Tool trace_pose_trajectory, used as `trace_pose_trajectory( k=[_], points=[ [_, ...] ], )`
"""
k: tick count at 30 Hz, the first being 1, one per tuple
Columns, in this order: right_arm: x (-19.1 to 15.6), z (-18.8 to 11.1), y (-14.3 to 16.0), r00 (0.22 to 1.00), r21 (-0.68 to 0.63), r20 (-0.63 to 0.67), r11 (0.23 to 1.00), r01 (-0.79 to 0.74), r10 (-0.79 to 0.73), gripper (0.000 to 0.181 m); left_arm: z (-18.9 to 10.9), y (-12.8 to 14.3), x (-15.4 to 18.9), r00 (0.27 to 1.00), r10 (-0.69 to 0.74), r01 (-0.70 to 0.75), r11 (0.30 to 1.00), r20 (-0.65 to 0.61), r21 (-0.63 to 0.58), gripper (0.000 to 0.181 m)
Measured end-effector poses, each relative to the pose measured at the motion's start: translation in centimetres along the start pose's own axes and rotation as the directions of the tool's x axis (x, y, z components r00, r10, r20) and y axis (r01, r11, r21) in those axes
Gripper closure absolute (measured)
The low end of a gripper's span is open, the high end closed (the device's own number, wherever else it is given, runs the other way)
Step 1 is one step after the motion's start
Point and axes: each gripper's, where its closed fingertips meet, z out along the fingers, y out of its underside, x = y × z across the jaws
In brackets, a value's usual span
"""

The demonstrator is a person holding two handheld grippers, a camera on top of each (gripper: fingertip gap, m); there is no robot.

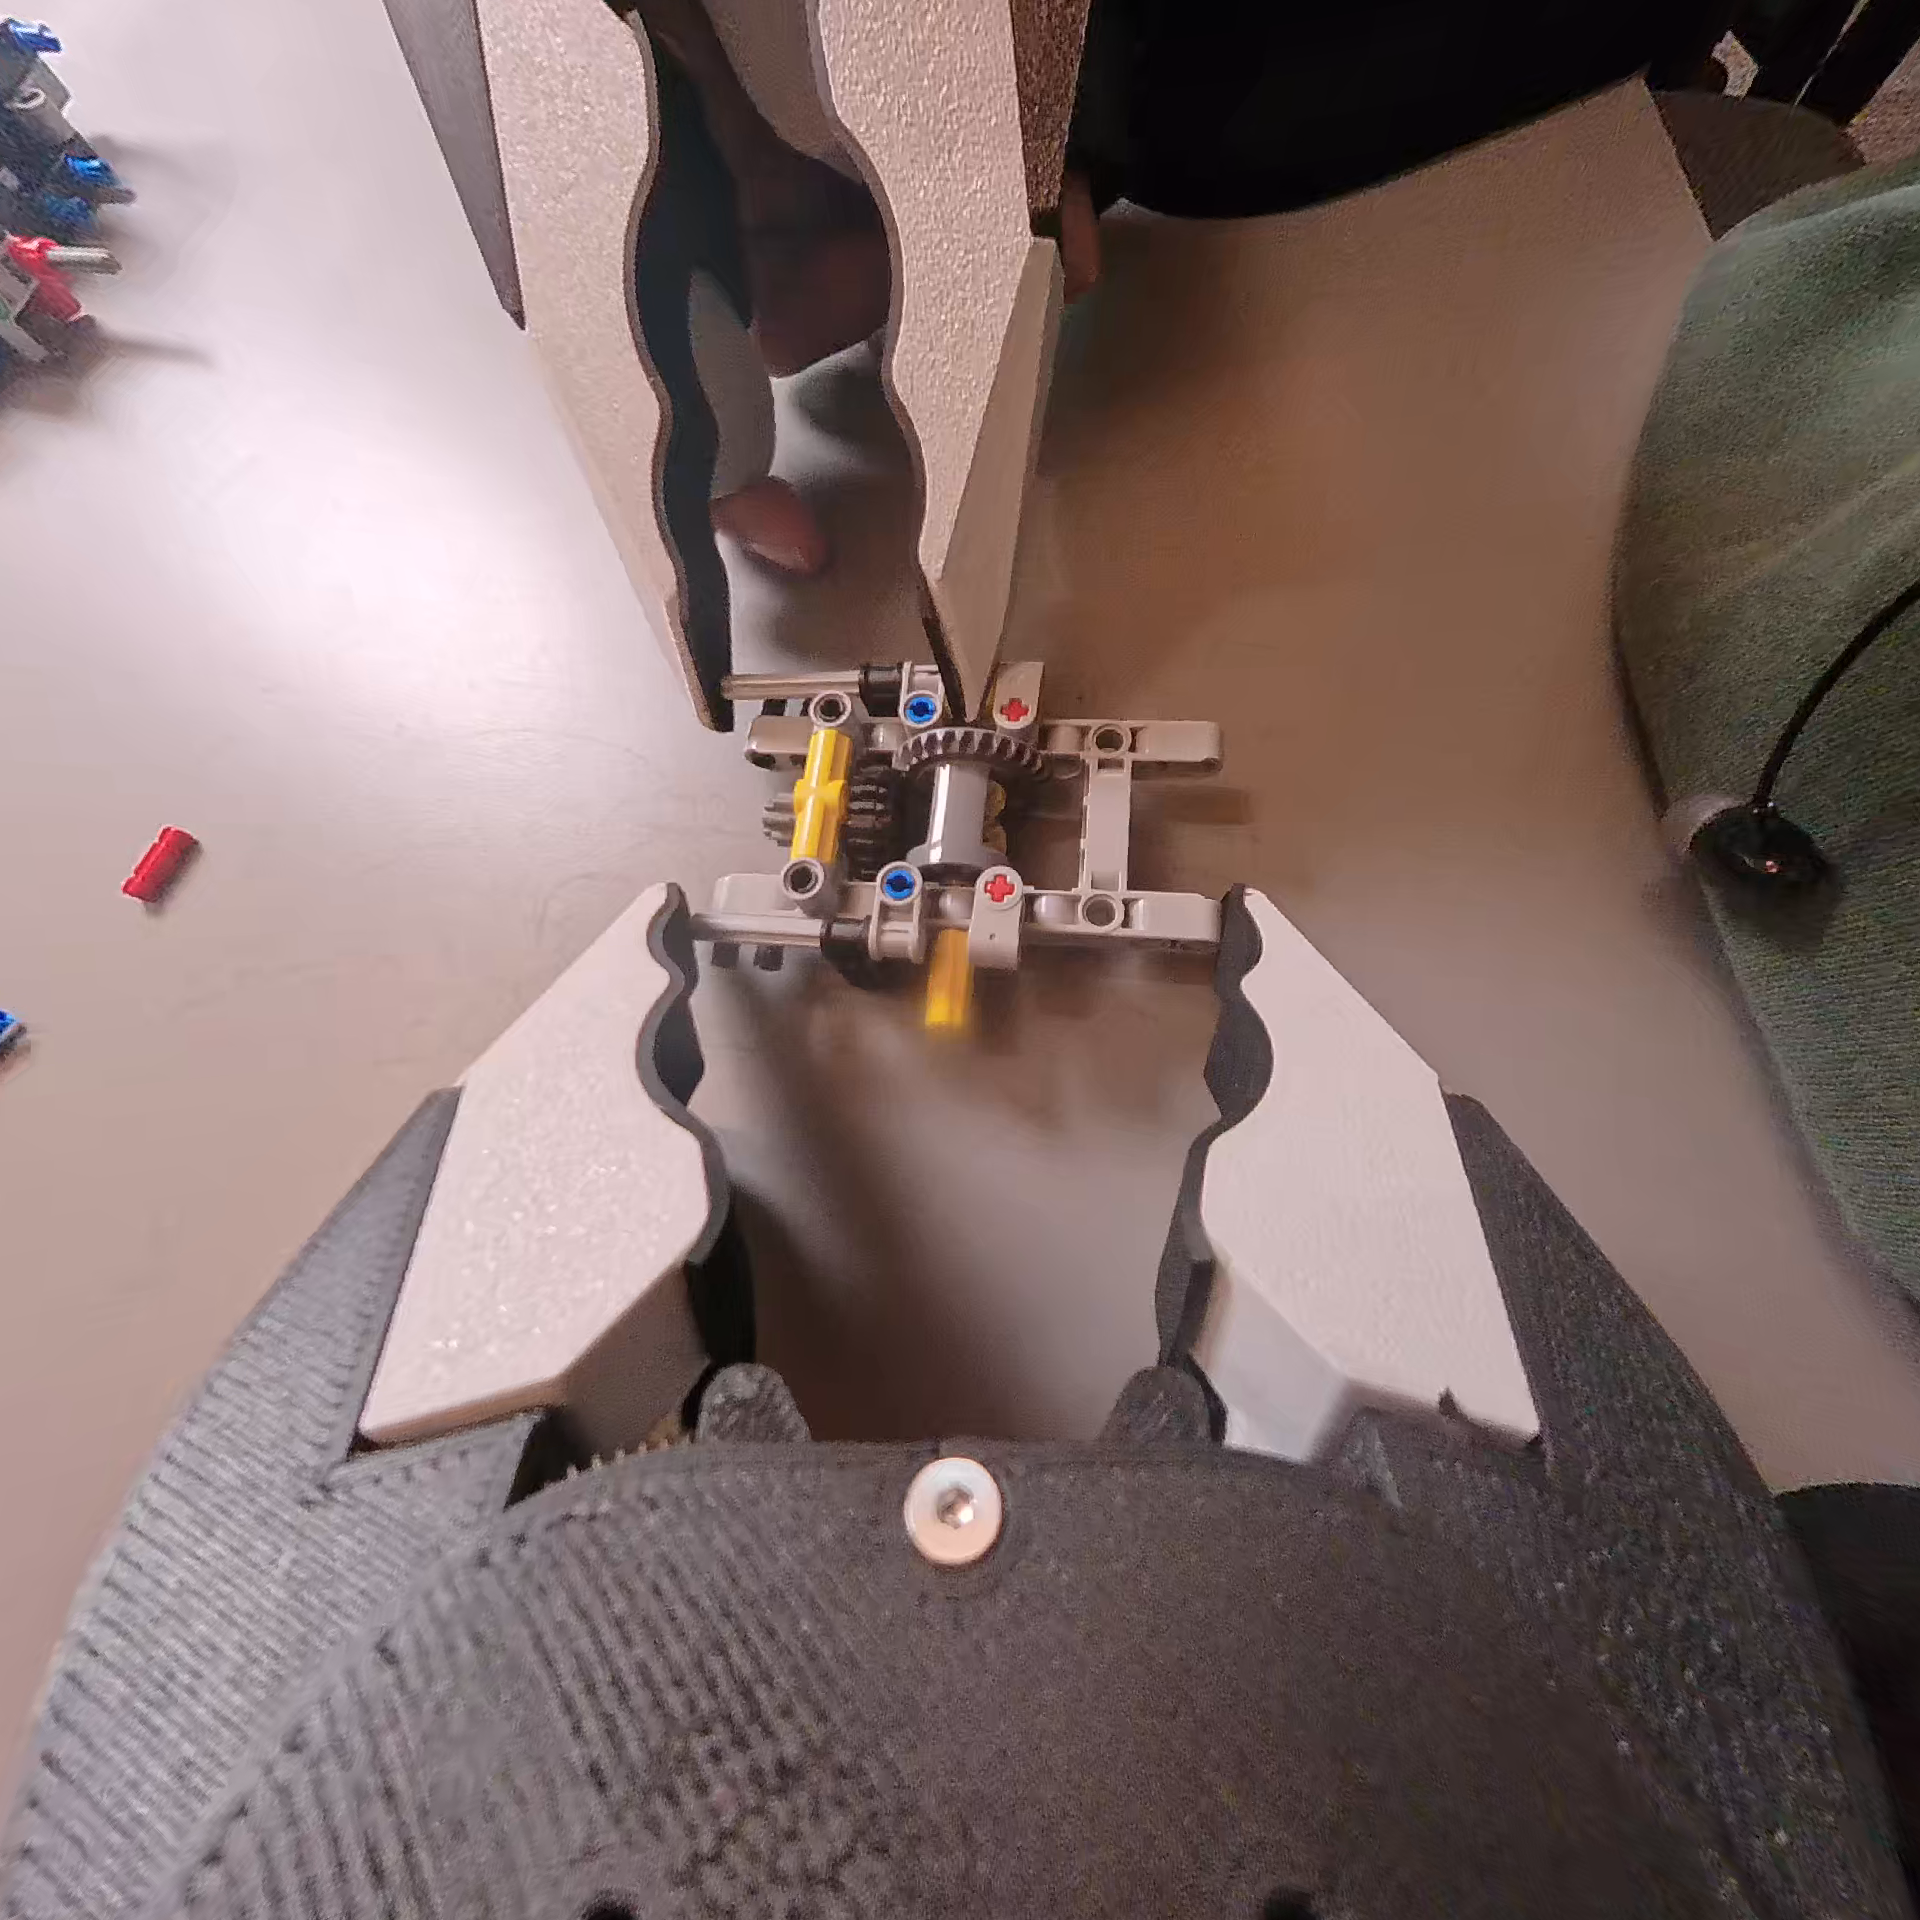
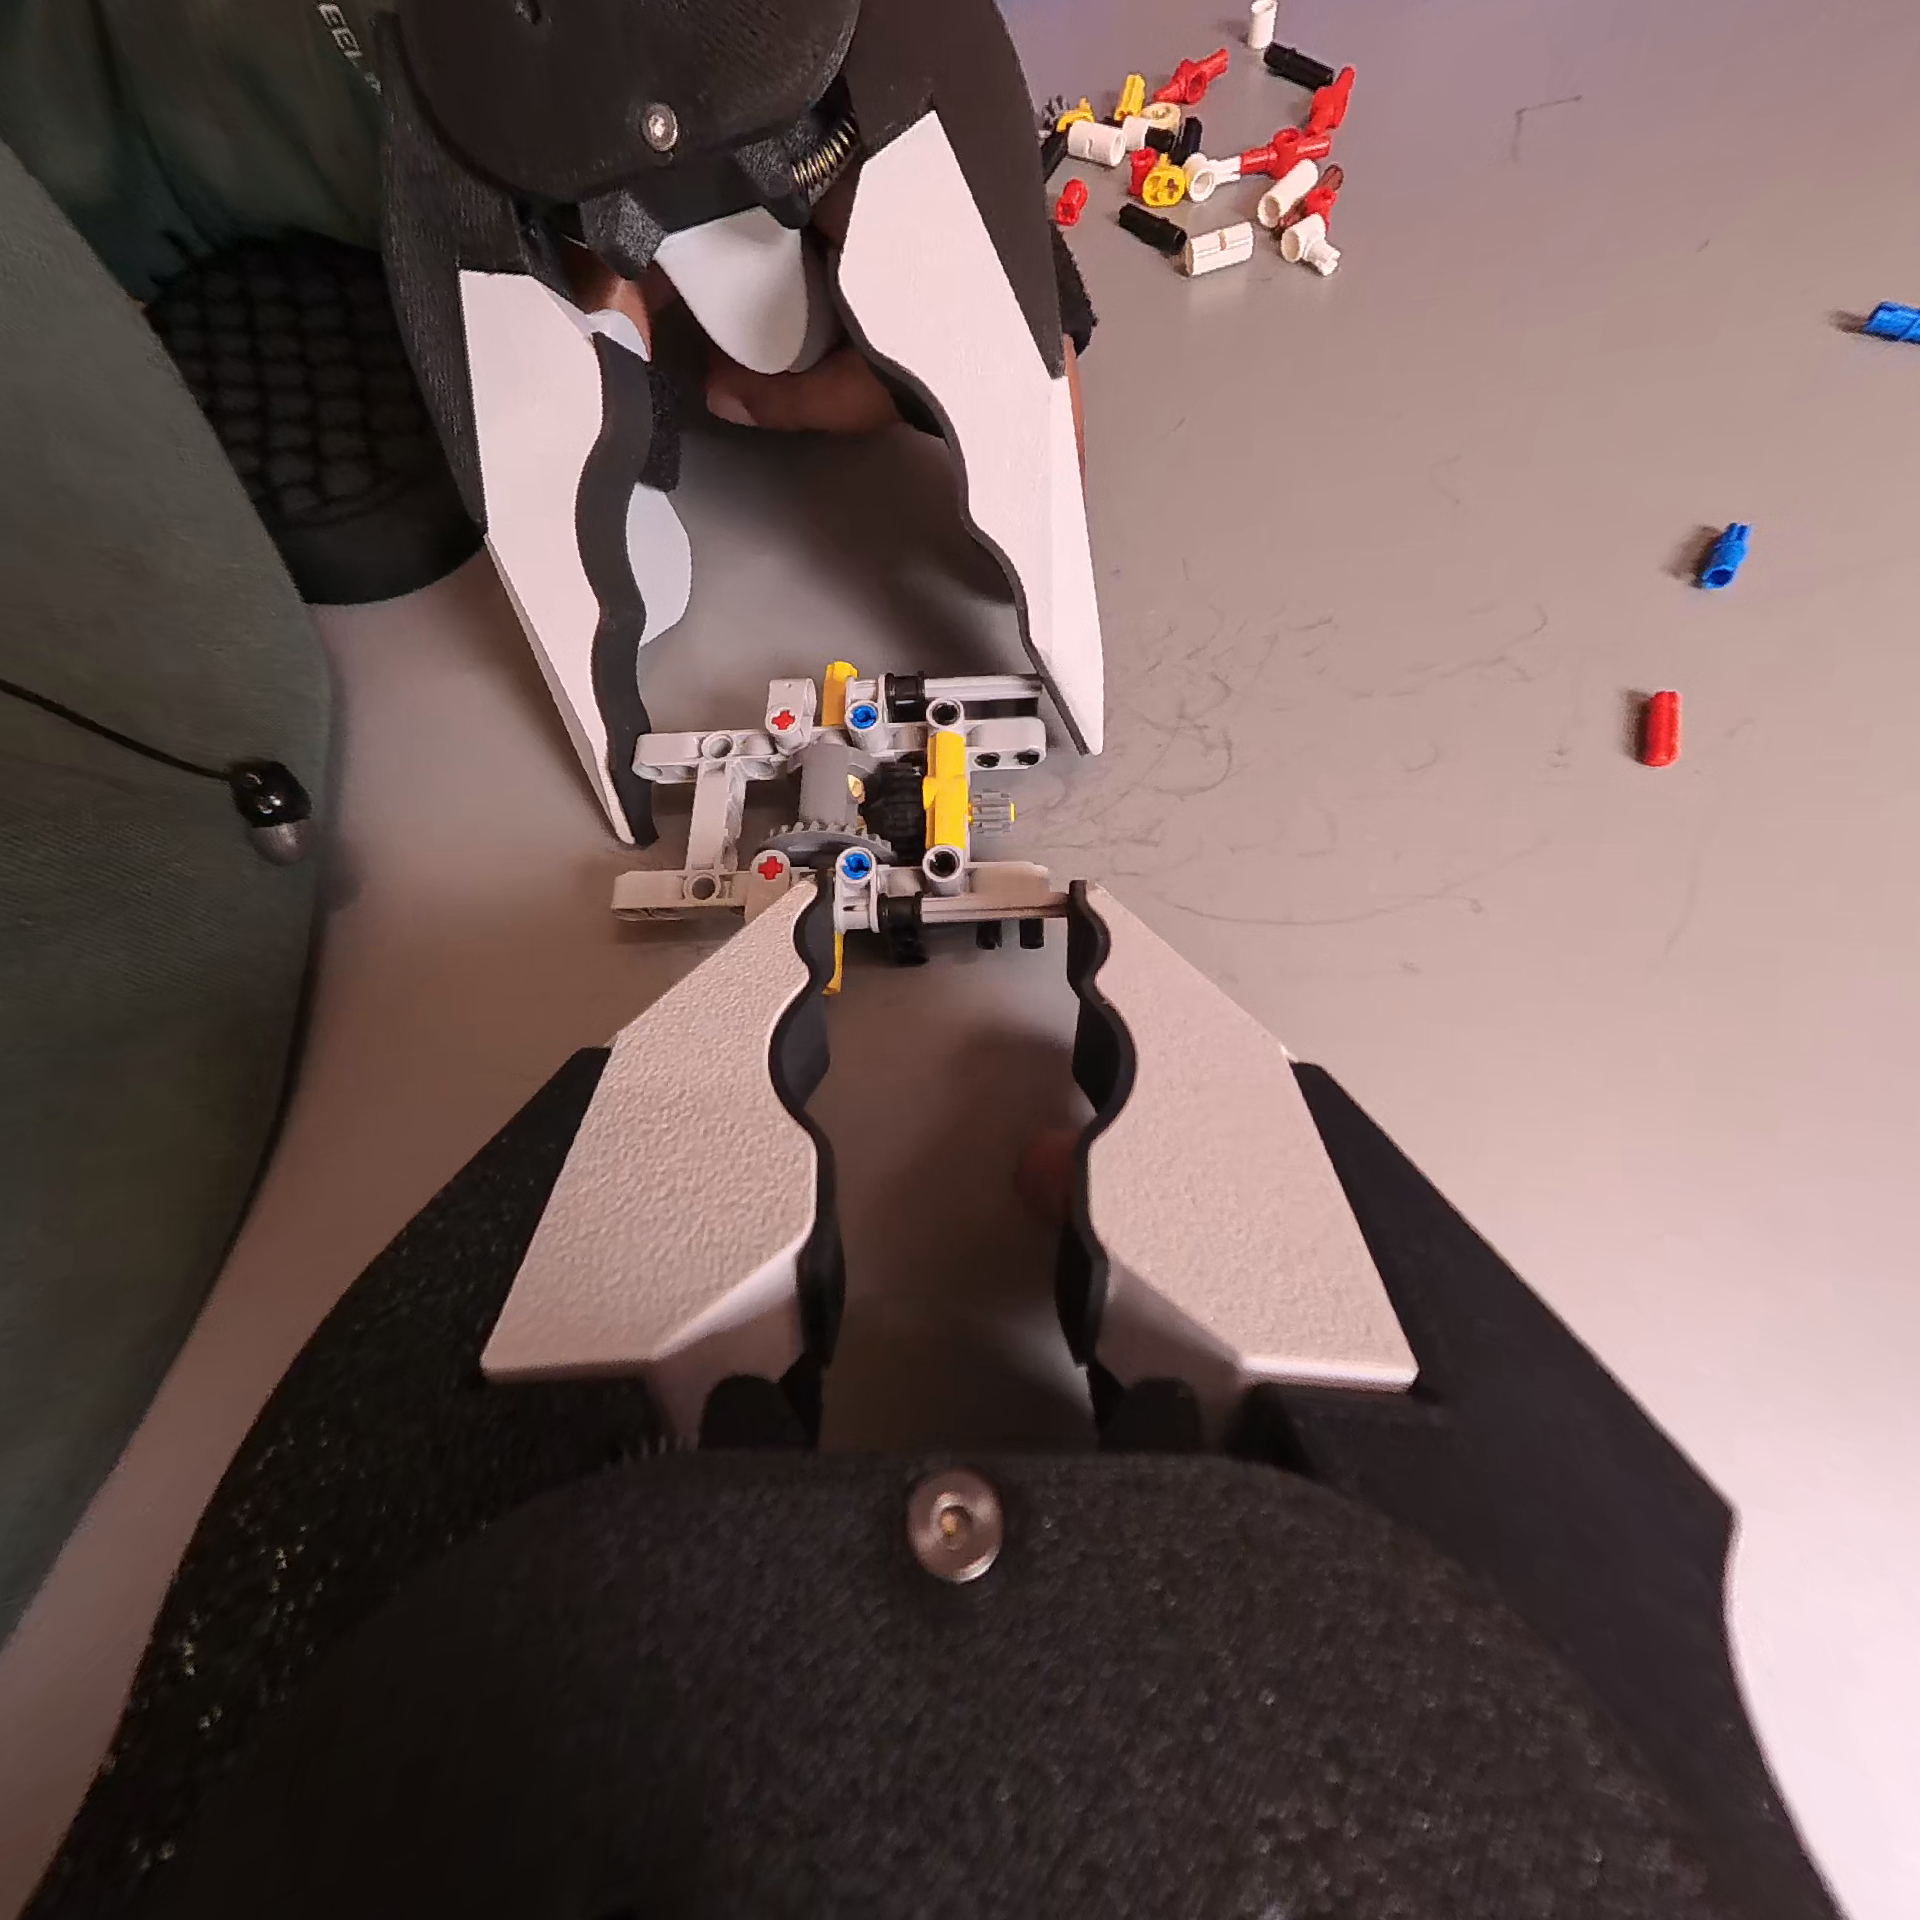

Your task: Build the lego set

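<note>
- Nearest in the left wrist view we see our left gripper (image 1: 954,904), its two fingers spread wide apart; the black pads at the tips flank the near grey beam of the lego assembly (image 1: 971,821), one tip at each end. Whether the pads press the beam ends we cannot tell.
- In the right wrist view our right gripper (image 2: 940,899) is nearest, fingers parted but less widely, tips at the near edge of the same lego assembly (image 2: 831,800), around a section holding a blue pin (image 2: 856,863) and black connectors. We cannot tell if the pads touch these parts.
- The assembly rests on the grey table (image 1: 312,623) between the two grippers: a frame of light grey beams with a dark bevel gear (image 1: 971,750) on a grey hub, black gears, a yellow connector (image 1: 819,795), and a yellow axle (image 1: 948,985) sticking out toward the left gripper.
- Left of the assembly in the left wrist view, well apart, lies a loose red pin (image 1: 159,862); the right wrist view shows this red pin (image 2: 1660,727) and a blue pin (image 2: 1725,556) to the right.
- Farther off, at the far right of the right wrist view, sits a pile of loose pieces (image 2: 1205,156) in red, white, black and yellow.
- A green sleeve (image 1: 1787,623) borders the table edge.
</note>
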Motion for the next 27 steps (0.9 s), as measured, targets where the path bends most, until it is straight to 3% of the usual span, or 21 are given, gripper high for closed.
trace_pose_trajectory(
  k=[27],
  points=[
    [-0.15,-0.11,-0.02,0.997,0.033,-0.048,0.997,0.064,-0.062,0.139,0.15,0.17,0.21,0.999,-0.035,0.035,0.999,-0.019,-0.012,0.082]
  ],
)
